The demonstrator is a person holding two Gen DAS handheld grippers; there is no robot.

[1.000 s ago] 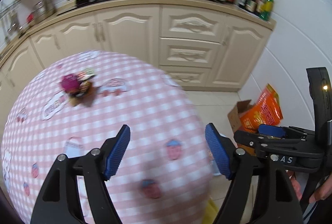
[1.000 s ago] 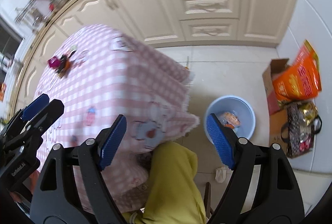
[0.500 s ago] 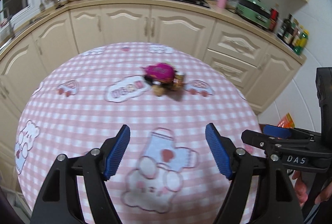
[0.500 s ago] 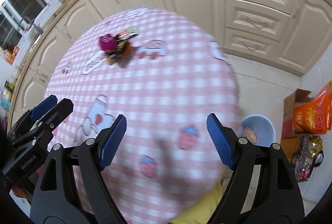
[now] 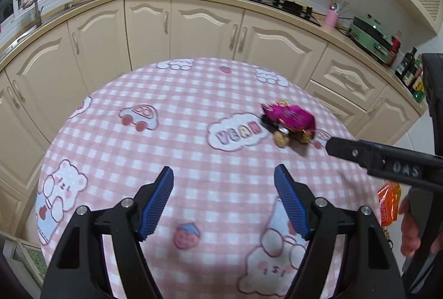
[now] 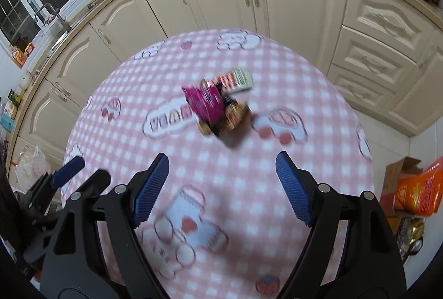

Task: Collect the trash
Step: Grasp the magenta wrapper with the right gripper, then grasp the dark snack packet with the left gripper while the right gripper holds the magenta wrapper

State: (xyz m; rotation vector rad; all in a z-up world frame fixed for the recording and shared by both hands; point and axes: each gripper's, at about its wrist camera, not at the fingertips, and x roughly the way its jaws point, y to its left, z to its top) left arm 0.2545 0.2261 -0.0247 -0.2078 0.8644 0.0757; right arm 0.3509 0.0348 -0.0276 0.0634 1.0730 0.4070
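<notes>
A small pile of trash lies on the pink checked tablecloth (image 5: 171, 116): a magenta snack wrapper (image 5: 290, 114), a peanut shell (image 5: 281, 138) and darker wrappers under it. In the right wrist view the same magenta wrapper (image 6: 206, 102) lies with a pale green-white packet (image 6: 240, 80) behind it. My left gripper (image 5: 224, 200) is open and empty, short of the pile and to its left. My right gripper (image 6: 221, 186) is open and empty, just short of the pile; its arm (image 5: 387, 160) shows at the right of the left wrist view.
Cream kitchen cabinets (image 5: 193, 30) curve behind the table, with a hob and pan on the counter. An orange bag (image 6: 420, 191) and a cardboard box (image 6: 396, 174) stand on the floor at the right. A white plastic bag (image 6: 33, 163) sits at the left.
Both grippers have swung from the table's right edge and the floor bin to over the tabletop. The trash pile is now nearer and more central. Both stay open.
</notes>
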